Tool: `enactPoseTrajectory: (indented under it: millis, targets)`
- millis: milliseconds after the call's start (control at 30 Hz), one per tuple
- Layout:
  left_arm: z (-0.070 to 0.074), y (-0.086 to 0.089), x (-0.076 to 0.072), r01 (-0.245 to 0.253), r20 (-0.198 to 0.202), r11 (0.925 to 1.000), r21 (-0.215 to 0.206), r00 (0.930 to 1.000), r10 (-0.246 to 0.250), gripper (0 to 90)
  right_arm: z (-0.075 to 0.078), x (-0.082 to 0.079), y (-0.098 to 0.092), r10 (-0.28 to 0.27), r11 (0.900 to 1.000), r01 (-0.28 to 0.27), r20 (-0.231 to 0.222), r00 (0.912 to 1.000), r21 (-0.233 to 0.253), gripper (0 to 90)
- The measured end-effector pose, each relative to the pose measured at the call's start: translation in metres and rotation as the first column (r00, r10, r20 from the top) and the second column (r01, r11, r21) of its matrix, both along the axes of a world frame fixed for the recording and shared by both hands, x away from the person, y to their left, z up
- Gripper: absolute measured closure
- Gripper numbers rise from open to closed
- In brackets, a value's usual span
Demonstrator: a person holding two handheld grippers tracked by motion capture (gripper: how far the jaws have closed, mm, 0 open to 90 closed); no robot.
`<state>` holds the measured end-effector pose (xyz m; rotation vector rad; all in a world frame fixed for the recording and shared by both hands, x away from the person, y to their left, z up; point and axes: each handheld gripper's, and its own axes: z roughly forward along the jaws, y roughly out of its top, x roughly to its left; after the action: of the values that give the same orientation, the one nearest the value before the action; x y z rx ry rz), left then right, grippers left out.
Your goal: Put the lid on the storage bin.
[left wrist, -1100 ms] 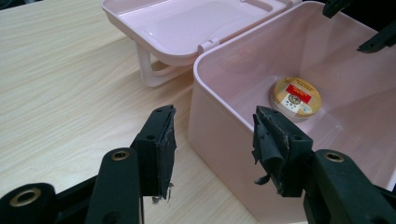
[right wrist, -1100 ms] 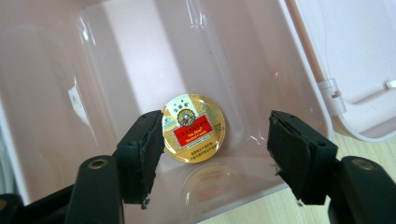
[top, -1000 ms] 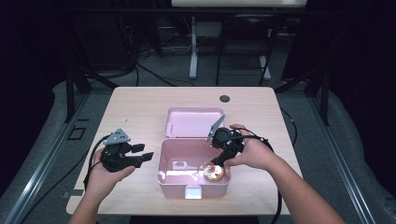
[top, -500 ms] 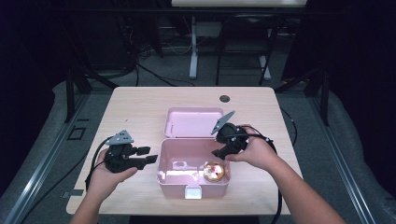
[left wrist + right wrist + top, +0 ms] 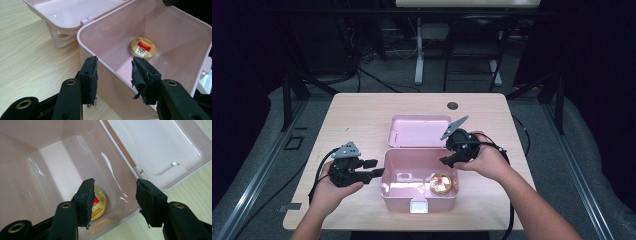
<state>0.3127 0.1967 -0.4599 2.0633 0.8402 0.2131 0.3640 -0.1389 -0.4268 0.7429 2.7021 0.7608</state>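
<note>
The round gold tin [image 5: 440, 184] lies flat on the floor of the open pink box [image 5: 394, 194], in the box's lower right corner in the high view, just below the centre of the frame. In the left gripper view the tin [image 5: 142, 48] shows a red label and sits right of centre, near the far wall of the box [image 5: 105, 62]. In the right gripper view the tin [image 5: 98, 203] appears low and centre, partly behind the left jaw.

The right gripper [image 5: 449, 161] is above the upper right rim of the box, jaws apart and empty, clear of the tin. The left gripper [image 5: 378, 171] is at the box's left wall, jaws apart, one on each side of the rim, gripping nothing.

The hinged lid [image 5: 419, 131] lies open behind the box on the wooden counter [image 5: 352, 120].
</note>
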Motion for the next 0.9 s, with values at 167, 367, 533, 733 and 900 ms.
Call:
enactPoseTrajectory:
  millis: [167,367,533,733,900]
  targets:
    - [-0.002,-0.003,-0.001,0.000,0.001,1.0000,-0.009,1.0000,0.000,55.9,-0.004,0.001,-0.001,-0.010,1.000,0.010,-0.007,0.9999,0.005,49.6]
    - [-0.004,-0.005,0.000,0.005,0.008,0.9998,-0.018,1.0000,-0.005,56.4,-0.007,0.004,-0.005,-0.037,0.999,0.037,-0.004,0.9993,0.024,51.1]
    - [-0.007,-0.006,0.001,0.019,0.014,0.9996,-0.021,0.9997,-0.018,60.1,-0.005,0.005,-0.009,-0.067,0.996,0.066,0.005,0.9978,0.052,53.6]
    - [-0.011,-0.008,0.002,0.016,0.000,0.9998,-0.008,0.9999,-0.016,65.1,-0.005,0.007,-0.012,-0.089,0.995,0.089,0.006,0.9960,0.054,53.8]
    - [-0.012,-0.007,0.002,0.016,0.009,0.9999,0.005,0.9998,-0.016,69.3,-0.005,0.010,-0.015,-0.112,0.992,0.111,0.010,0.9936,0.059,54.9]
